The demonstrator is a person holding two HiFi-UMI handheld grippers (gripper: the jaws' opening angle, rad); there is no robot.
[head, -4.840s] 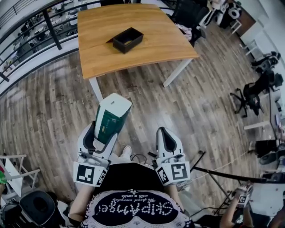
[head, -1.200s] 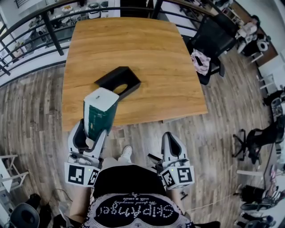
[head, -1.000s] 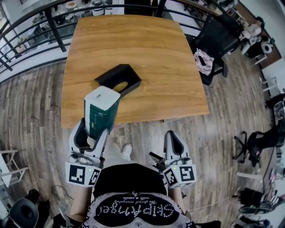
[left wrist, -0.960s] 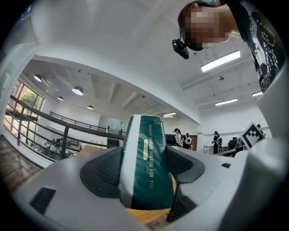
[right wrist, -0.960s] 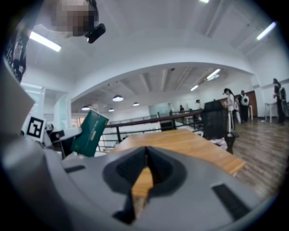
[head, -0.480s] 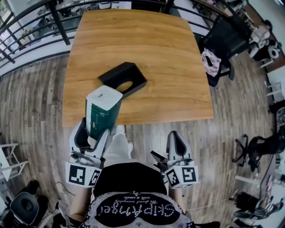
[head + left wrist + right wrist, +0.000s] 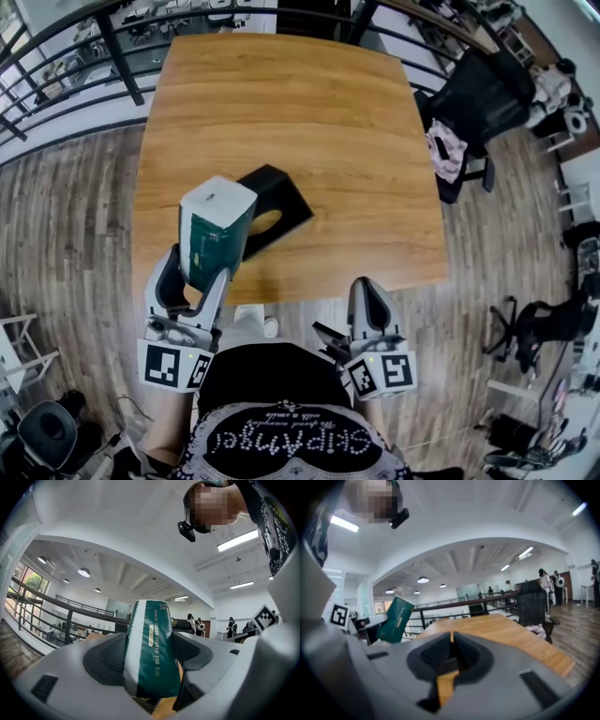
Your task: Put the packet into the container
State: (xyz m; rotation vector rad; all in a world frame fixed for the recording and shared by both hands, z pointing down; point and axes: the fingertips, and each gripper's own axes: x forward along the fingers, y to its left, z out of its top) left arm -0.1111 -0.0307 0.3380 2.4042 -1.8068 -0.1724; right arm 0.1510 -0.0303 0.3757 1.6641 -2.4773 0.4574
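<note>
Since the earlier pictures the desk [image 7: 309, 103] is coming much nearer. It was far up in the head view, and now its near edge is lying just above the two grippers. The packet [image 7: 215, 228] is now overlapping the left part of the container [image 7: 278, 199] in that view, where before it was showing below it.

At the lower left of the head view, the left gripper [image 7: 194, 278] is clamping the lower part of the green and white packet and is holding it upright in the air. In the left gripper view both dark pads are pressing on the packet's sides. The black container is lying on the desk just right of the packet, near the front edge, with its opening facing up. At the lower right, the right gripper [image 7: 367, 302] is hanging in front of the desk. Its jaws are together and nothing is sitting between them.

As I judge it, the pick-up is done and the carrying is almost finished. The packet is not yet inside the container, so what is left is to bring it over the opening, lower it and release it.

On the packet's green side, pale capital letters are reading "TENDER DREAMS FOR YOU". Each gripper is carrying a cube with black and white square markers.
</note>
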